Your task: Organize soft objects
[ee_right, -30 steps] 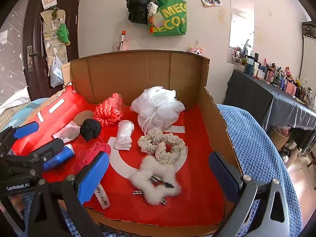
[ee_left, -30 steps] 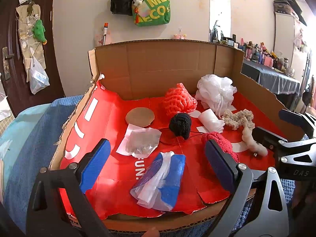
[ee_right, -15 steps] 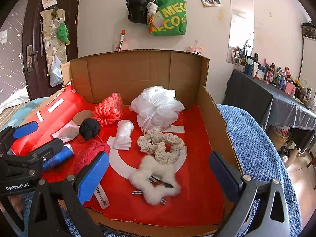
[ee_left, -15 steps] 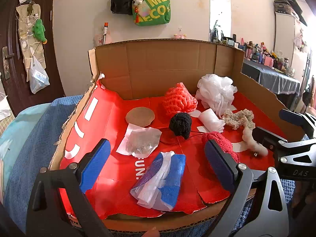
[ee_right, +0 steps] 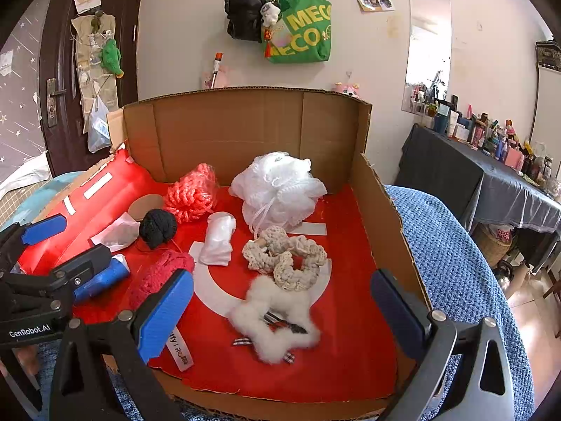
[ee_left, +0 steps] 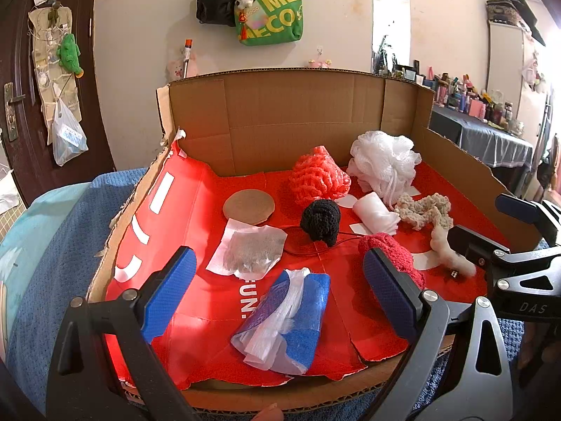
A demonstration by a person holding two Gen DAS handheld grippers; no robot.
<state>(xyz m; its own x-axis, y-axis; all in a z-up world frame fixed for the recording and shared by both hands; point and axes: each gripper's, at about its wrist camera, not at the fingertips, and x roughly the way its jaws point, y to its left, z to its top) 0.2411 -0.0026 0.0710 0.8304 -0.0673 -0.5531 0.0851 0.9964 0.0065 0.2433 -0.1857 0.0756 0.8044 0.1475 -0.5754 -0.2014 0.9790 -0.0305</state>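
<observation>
Fingers (ee_left: 168, 291) of the left gripper (ee_left: 280, 294) and the right gripper (ee_right: 280, 310) hang released, empty, at the cardboard box's (ee_right: 382, 203) near edge. Risk: snagging the black yarn ball's (ee_left: 320, 221) trailing strand. Inside lie a white bath pouf (ee_right: 278, 189), cream crochet scrunchie (ee_right: 285, 256), fluffy bow (ee_right: 273, 319) and blue-white packet (ee_left: 284, 319).

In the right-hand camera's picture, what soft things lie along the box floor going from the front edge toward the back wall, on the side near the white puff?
White fluffy star → cream crochet scrunchie → white mesh bath puff.
</observation>
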